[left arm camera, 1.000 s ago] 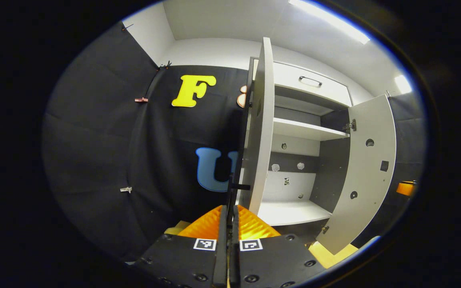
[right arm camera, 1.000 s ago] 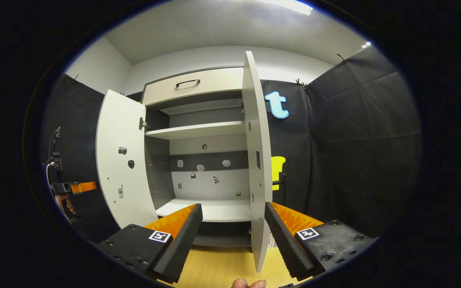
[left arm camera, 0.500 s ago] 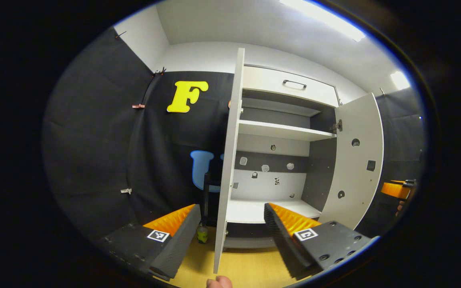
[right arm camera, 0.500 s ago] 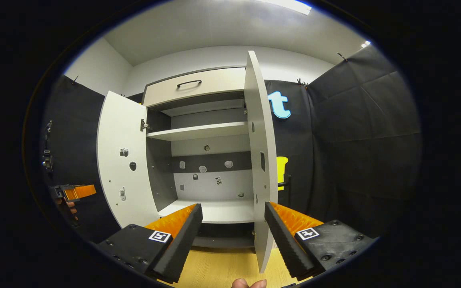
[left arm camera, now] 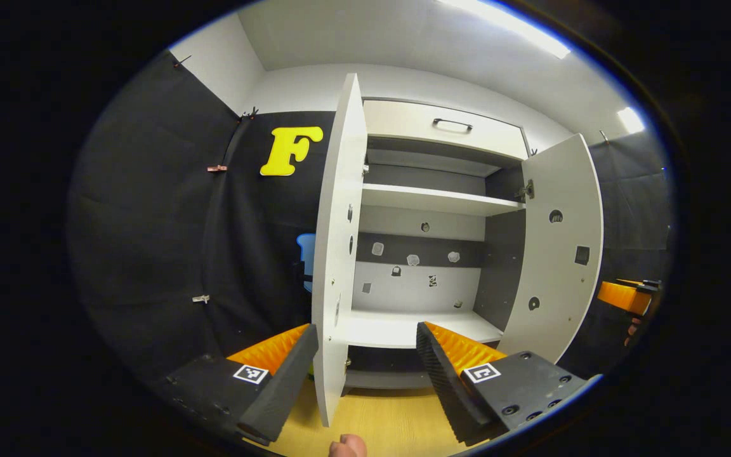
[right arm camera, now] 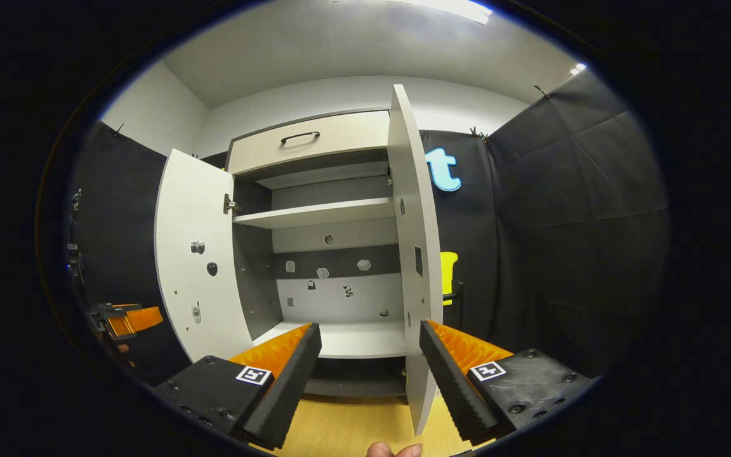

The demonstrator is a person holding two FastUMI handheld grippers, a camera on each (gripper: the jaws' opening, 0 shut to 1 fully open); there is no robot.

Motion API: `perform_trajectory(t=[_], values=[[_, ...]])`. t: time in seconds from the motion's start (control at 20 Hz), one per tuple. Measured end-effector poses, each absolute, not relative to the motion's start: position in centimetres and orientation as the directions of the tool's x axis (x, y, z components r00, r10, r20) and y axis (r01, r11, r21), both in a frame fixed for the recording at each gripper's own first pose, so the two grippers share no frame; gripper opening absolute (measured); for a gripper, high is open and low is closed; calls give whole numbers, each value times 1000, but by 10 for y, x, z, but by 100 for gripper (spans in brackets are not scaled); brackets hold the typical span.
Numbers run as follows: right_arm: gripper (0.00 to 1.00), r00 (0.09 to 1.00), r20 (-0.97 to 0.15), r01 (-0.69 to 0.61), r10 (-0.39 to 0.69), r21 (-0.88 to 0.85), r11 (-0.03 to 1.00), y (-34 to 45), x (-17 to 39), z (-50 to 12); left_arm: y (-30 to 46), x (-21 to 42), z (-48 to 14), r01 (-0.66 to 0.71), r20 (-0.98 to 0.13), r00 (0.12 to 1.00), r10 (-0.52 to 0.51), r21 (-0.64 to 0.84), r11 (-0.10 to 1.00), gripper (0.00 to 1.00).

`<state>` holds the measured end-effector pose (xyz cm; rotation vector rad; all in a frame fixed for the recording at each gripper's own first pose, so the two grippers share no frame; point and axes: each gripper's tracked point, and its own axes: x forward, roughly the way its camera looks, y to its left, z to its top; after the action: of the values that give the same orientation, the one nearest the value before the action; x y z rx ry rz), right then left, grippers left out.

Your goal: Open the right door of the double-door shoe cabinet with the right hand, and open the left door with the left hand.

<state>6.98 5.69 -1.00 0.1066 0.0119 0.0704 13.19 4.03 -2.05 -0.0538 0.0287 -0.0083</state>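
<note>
The shoe cabinet [left arm camera: 429,203] has both doors swung wide, showing pale shelves inside. In the left gripper view the left door [left arm camera: 337,241] stands nearly edge-on just ahead, with the right door [left arm camera: 559,254] farther right. My left gripper [left arm camera: 365,377] is open; the left door's lower edge shows between its fingers [left arm camera: 280,381], untouched. In the right gripper view the right door [right arm camera: 413,254] stands edge-on and the left door [right arm camera: 194,273] is at the left. My right gripper [right arm camera: 368,381] is open, with the right door's lower corner just inside its right finger [right arm camera: 454,381].
A drawer with a dark handle [left arm camera: 451,124] tops the cabinet. Wooden floor [left arm camera: 397,425] lies below the doors. Black cloth walls close in on both sides. The other gripper appears at the far right [left arm camera: 625,296] in the left gripper view and at the far left [right arm camera: 127,319] in the right gripper view.
My left gripper went from shut at the left door's handle to open and drew back; the left door now sits more to the left. The right gripper stayed open and hardly moved.
</note>
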Motion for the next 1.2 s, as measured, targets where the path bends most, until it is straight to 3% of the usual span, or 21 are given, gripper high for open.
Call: perform_trajectory(t=[0.4,1.2], values=[[98,997,-11,-78,80,103,992,62,70,-10,-9,125,-20,79,-29,996,-79,-17,997,96],[98,997,-10,-81,82,91,993,63,67,-11,-33,123,-17,104,-26,994,-104,12,995,96]])
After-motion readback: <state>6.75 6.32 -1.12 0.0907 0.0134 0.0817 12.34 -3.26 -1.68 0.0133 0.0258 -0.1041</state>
